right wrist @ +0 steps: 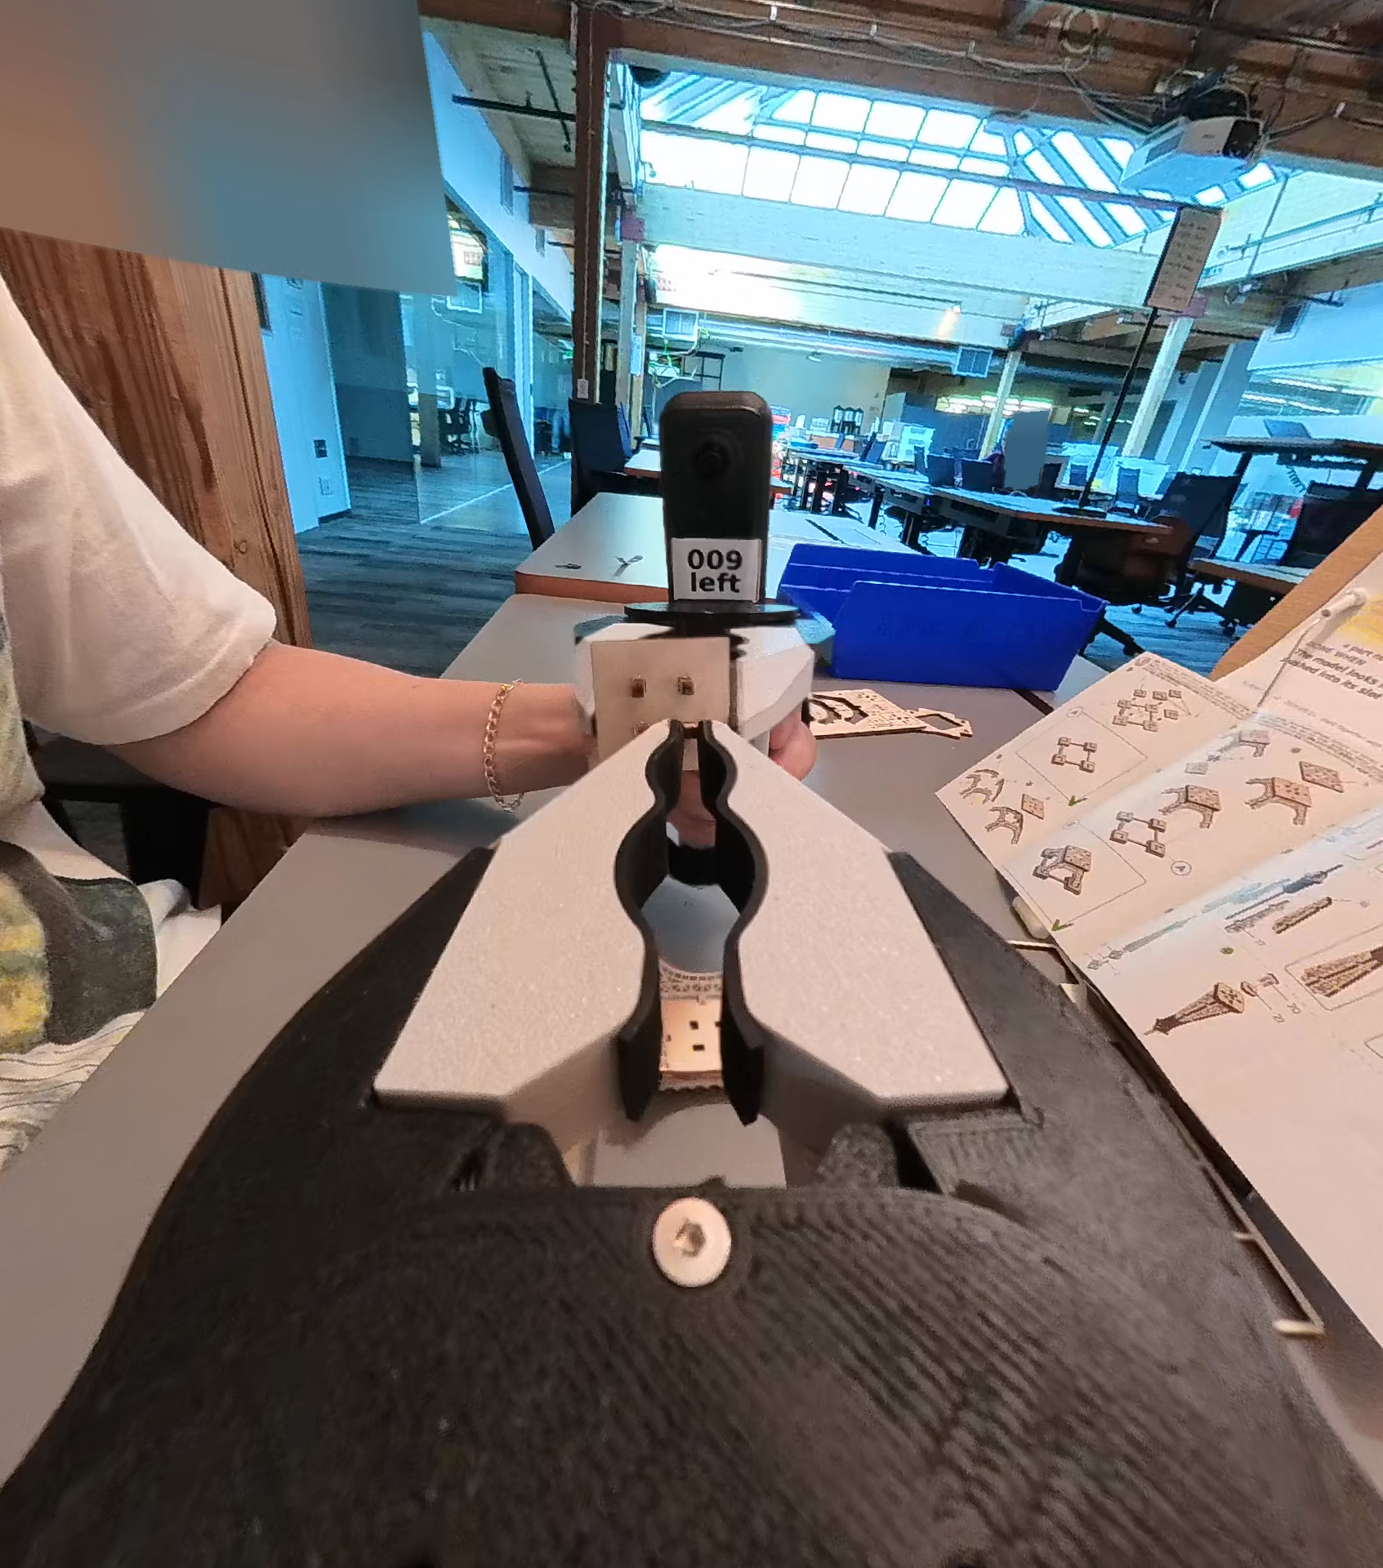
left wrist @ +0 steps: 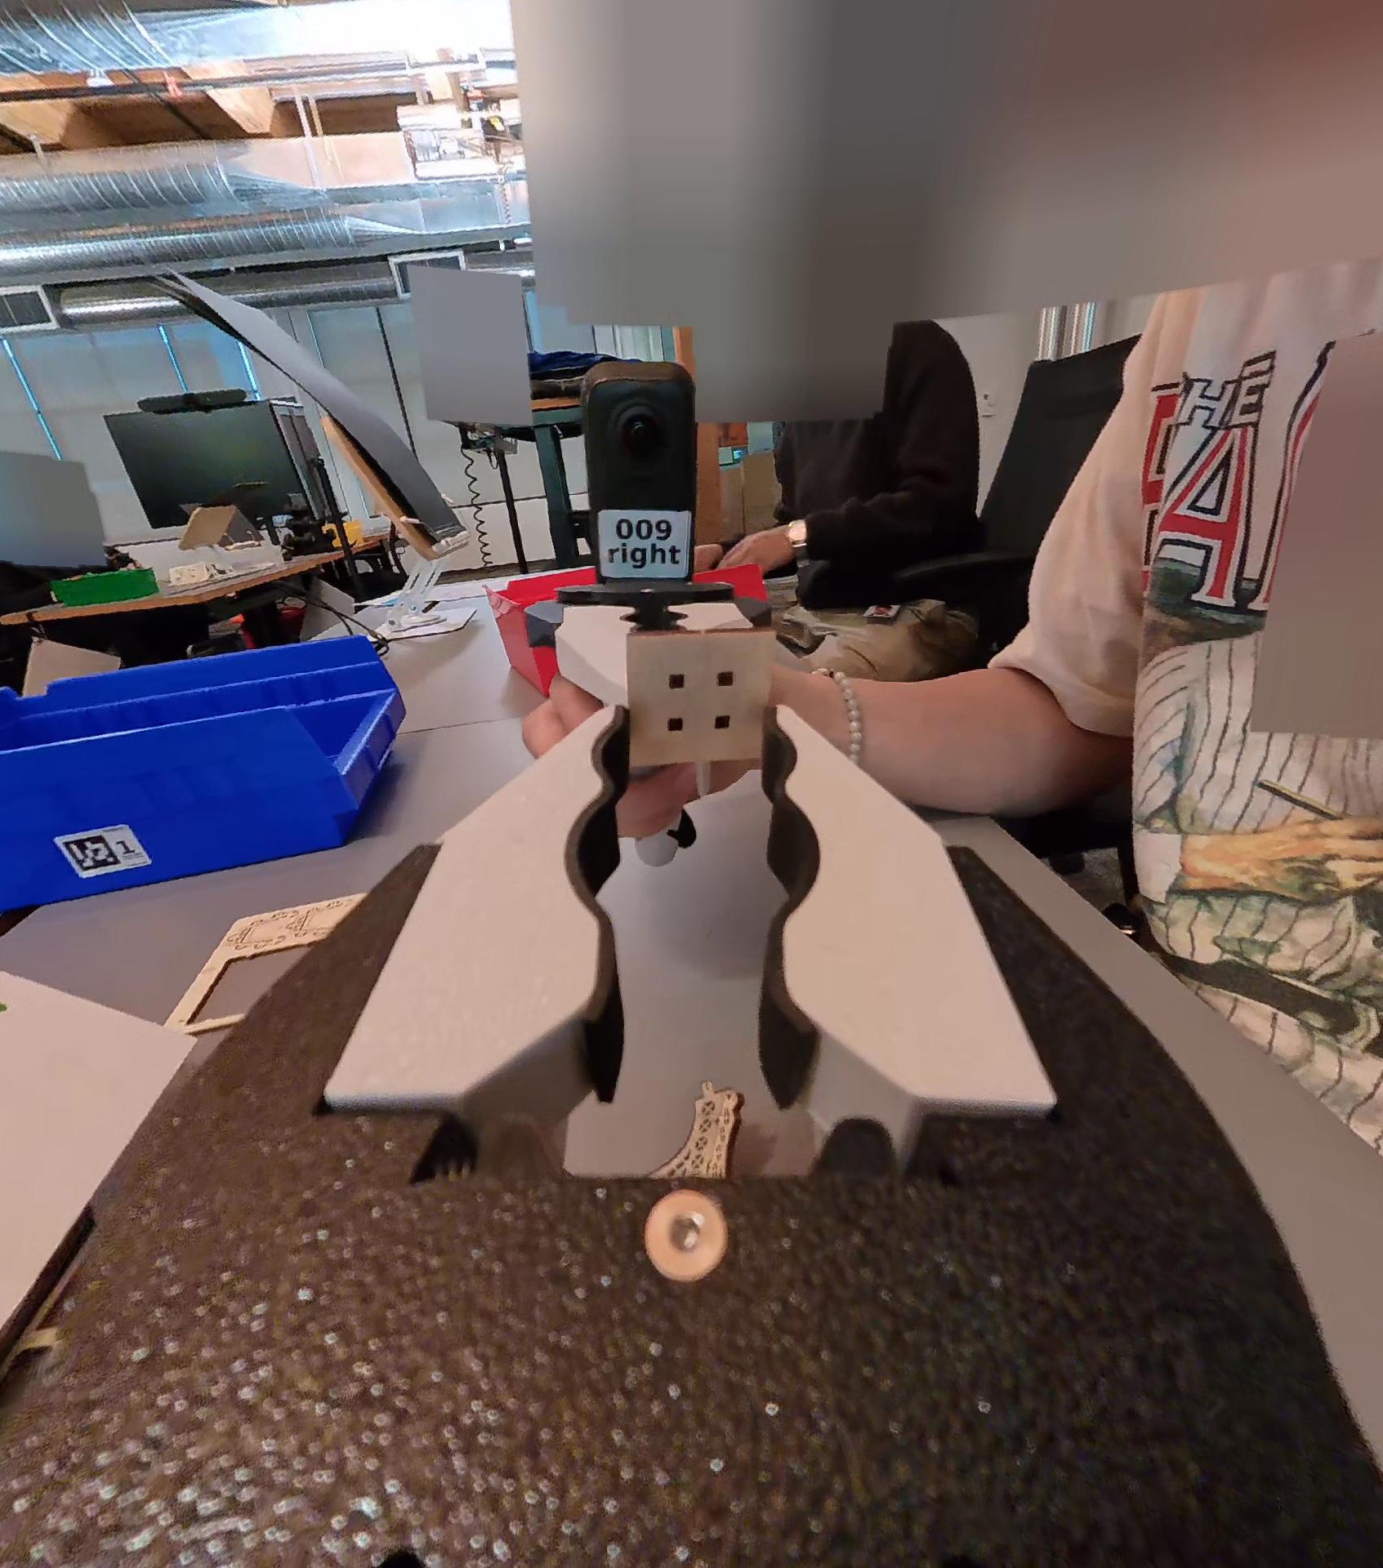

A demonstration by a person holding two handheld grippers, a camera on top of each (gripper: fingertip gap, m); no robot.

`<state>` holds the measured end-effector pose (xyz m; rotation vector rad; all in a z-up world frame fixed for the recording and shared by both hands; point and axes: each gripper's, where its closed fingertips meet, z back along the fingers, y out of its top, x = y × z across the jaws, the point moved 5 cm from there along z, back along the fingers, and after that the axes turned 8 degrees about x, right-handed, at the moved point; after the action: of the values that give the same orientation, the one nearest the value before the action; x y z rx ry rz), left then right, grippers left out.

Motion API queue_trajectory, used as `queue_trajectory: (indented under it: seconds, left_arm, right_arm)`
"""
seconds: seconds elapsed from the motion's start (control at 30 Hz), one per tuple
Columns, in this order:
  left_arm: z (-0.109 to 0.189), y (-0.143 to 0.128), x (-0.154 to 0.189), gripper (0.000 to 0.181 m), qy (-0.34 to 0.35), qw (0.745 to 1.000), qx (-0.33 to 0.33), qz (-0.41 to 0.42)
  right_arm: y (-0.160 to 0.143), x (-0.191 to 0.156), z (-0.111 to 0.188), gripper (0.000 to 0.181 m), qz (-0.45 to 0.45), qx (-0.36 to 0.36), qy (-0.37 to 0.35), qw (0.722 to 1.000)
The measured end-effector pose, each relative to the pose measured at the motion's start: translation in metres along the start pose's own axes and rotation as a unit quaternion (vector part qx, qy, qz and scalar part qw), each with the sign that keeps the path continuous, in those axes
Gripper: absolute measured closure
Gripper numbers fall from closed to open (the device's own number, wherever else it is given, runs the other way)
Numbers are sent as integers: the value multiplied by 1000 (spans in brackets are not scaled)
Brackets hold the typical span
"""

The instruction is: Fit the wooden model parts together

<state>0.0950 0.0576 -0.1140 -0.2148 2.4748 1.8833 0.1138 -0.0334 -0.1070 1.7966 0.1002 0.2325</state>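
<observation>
My left gripper (left wrist: 692, 730) is shut on a square wooden plate (left wrist: 692, 700) with four small square holes, held upright by its side edges above the grey table (left wrist: 433, 679). The plate also shows in the right wrist view (right wrist: 654, 691). My right gripper (right wrist: 692, 736) faces it, with its fingers almost together on a thin wooden part seen edge-on, and its tips touch the plate's lower holes. In the left wrist view the plate hides the right gripper's tips. Lattice wooden pieces (left wrist: 709, 1133) (right wrist: 692, 1027) show low down through each gripper's finger gap.
A blue bin (left wrist: 144, 764) (right wrist: 942, 628) and a red bin (left wrist: 531, 632) stand on the table. A wooden parts sheet (left wrist: 280, 925) (right wrist: 883, 713) lies flat. An instruction sheet (right wrist: 1265, 933) lies at the right. A person sits close by, and another sits behind. Both grippers' tips are close together, under 4 cm apart.
</observation>
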Motion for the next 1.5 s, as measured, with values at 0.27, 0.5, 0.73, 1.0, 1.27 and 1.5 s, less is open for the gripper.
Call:
queue_trajectory:
  seconds: [0.27,0.5,0.73,1.0,1.27,1.5]
  left_arm:
    - [1,0,-2,153,11,1000,4,10]
    - [7,2,-9,175,34,999,11,15]
    - [12,6,-13,150,67,998,17,8]
    - [6,3,-12,136,77,997,-10,-16]
    - [0,-2,-8,146,78,996,-39,-29]
    - [3,-5,-8,149,69,996,-40,-27]
  right_arm:
    - [0,2,-1,180,-4,-2,-10,1000]
    - [1,3,-5,180,4,-1,-25,1000]
    - [6,10,-7,181,57,13,-77,995]
    - [0,8,-9,181,68,-9,-73,995]
    - [-5,8,-11,181,62,-25,-73,995]
    - [-8,7,-11,181,52,-34,-62,996]
